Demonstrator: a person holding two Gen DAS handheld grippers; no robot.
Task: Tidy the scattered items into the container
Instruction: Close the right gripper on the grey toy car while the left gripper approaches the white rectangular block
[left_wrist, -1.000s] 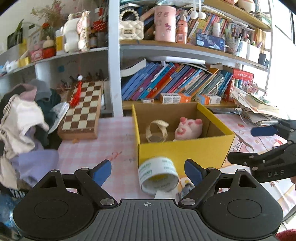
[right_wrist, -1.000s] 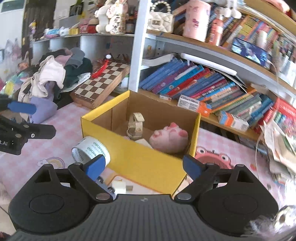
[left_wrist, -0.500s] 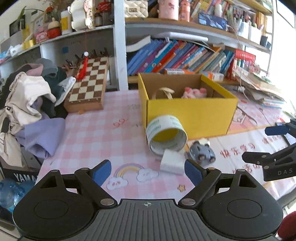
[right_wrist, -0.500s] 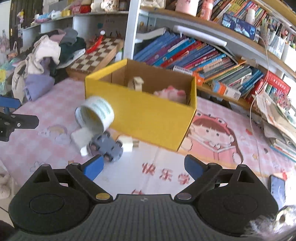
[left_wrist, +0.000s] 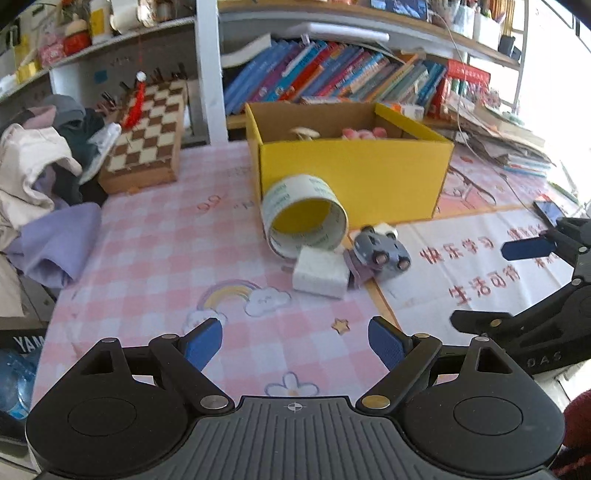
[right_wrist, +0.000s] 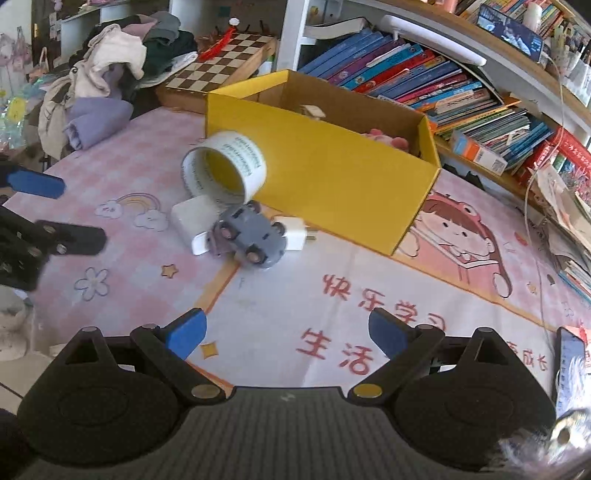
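Yellow box (right_wrist: 325, 173) – pink plush (right_wrist: 388, 137), strap inside; both grippers' fingers wide

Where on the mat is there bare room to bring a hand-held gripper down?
Free: the pink checks between the purple cloth and the tape roll, and the red-lettered mat right of the toy car. Crowded: roll, white charger, car and plug against the yellow box.

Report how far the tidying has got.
Done: a pink plush and a watch lie in the yellow box. In hand: nothing; left gripper and right gripper are open. Left: tape roll, toy car, two white chargers.
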